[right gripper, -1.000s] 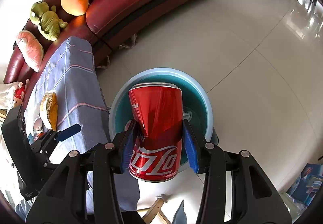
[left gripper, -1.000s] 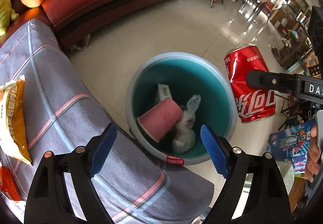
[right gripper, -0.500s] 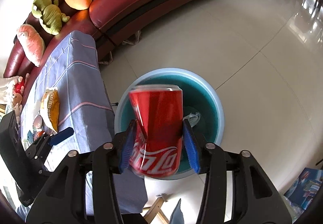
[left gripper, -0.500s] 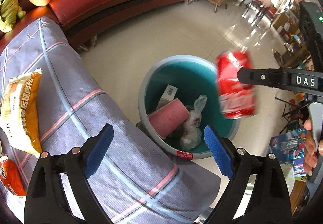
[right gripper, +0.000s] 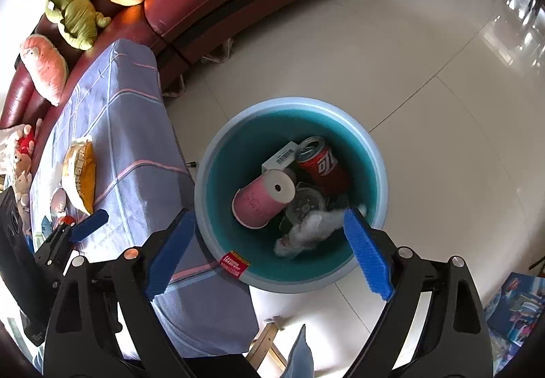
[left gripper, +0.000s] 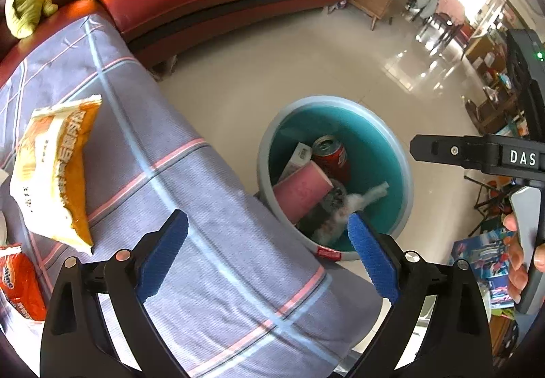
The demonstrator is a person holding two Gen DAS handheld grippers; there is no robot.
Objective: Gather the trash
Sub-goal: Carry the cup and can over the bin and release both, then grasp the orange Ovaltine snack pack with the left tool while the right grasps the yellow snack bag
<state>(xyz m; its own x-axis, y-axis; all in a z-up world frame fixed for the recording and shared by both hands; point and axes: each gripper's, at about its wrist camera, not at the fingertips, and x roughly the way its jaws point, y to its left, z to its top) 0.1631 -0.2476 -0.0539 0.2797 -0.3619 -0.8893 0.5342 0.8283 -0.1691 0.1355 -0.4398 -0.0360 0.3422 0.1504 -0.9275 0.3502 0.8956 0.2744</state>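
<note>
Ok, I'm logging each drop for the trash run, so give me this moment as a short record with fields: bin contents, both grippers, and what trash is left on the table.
bin: blue bin on the floor beside the table
bin contents: red cola can, pink paper cup, white box, clear lid, crumpled white bag
right gripper: open, empty, above the bin
left gripper: open, empty, over the table edge
table: blue plaid cloth
trash left on table: yellow snack bag, orange packet
</note>
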